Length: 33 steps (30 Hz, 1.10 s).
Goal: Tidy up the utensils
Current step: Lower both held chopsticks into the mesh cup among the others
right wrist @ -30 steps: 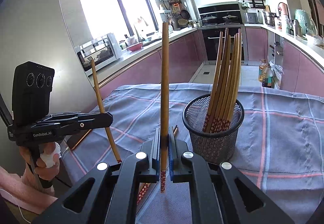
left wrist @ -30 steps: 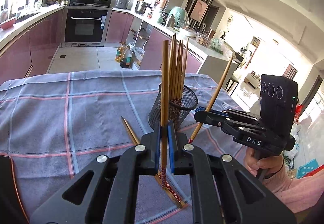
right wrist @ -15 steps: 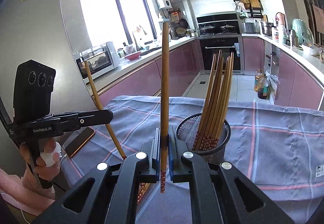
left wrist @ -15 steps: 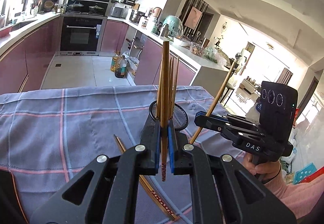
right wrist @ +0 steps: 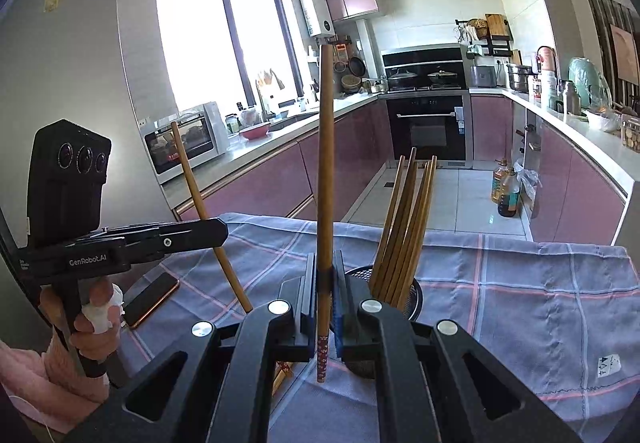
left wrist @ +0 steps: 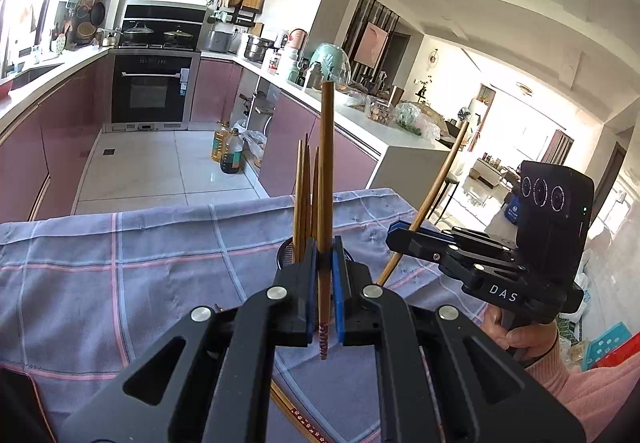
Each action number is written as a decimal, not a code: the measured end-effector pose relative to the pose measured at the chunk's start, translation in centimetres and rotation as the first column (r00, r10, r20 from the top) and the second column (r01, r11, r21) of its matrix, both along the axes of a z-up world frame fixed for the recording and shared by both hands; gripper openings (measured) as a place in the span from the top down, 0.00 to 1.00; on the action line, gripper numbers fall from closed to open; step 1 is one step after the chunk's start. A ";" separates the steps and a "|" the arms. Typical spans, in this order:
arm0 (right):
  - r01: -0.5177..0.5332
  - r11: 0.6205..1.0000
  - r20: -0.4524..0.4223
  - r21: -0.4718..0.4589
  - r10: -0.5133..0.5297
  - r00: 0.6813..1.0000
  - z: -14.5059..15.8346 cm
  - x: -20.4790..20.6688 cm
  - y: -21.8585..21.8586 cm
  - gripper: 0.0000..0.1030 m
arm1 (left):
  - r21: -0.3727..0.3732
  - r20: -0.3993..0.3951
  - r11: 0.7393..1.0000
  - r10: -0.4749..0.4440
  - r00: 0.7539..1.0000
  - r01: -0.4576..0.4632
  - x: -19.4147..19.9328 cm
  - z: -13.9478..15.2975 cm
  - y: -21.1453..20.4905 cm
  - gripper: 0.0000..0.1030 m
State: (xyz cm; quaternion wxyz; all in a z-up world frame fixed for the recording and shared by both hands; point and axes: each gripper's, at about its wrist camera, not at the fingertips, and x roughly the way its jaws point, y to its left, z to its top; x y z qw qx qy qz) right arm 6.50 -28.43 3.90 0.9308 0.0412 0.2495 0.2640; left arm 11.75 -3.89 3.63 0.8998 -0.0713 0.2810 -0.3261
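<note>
Left wrist view: left gripper (left wrist: 325,283) clamped on upright chopstick (left wrist: 326,183), raised since a second ago; mesh holder (left wrist: 286,249) now mostly hidden behind jaws.

Right wrist view: right gripper (right wrist: 325,291) clamped on second chopstick (right wrist: 325,163), likewise lifted clear of tablecloth (right wrist: 520,283); holder just beside, ready for insertion.

Brown chopsticks (right wrist: 404,227), red-patterned ends; grey-blue tablecloth (right wrist: 520,283), pink-white checks.

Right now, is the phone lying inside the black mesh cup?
No, the phone lies flat on the checked cloth, apart from the mesh cup.
</note>
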 end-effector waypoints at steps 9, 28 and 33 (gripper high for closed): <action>-0.001 1.000 0.018 -0.004 0.001 1.000 0.7 0.3 -0.2 0.94 | 0.001 0.025 1.000 -0.005 1.000 0.005 0.7 0.5 -0.7 0.93; 0.017 1.000 0.082 -0.015 -0.016 0.997 2.7 1.9 -0.1 0.94 | -0.004 0.098 1.000 0.018 0.995 -0.017 2.1 2.8 -1.9 0.93; 0.031 0.999 0.071 -0.017 -0.030 0.997 2.4 2.7 -0.1 0.94 | 0.007 0.098 0.999 0.031 0.995 -0.032 2.5 2.6 -2.4 0.93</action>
